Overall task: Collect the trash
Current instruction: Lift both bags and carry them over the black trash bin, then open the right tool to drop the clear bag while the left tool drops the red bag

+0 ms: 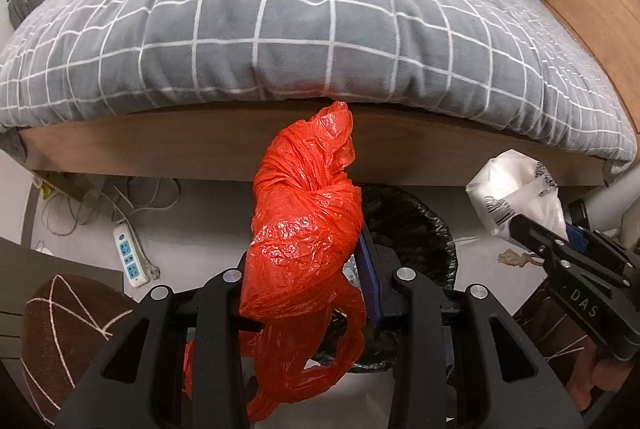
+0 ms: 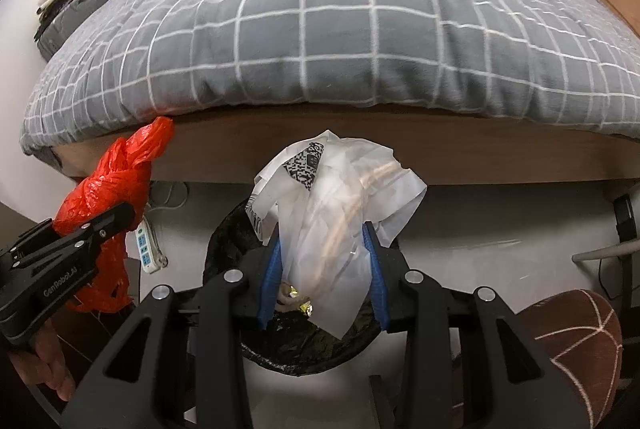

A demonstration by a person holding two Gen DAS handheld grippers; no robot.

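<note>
My left gripper [image 1: 308, 269] was clamped on a crumpled orange plastic bag [image 1: 308, 221], held just left of the round bin lined with black plastic [image 2: 288, 345] on the pale floor. My right gripper [image 2: 324, 261] pinched a white crinkled plastic bag printed with black code squares [image 2: 332, 205] directly above that bin's mouth. Beyond the bin stood the bed under a grey quilt checked in white [image 2: 340, 41], with a white power strip [image 1: 130, 257] on the floor to the bin's left.

Both tongs, left [image 1: 304, 257] and right [image 2: 324, 261], point steeply down, each clamped on something.
</note>
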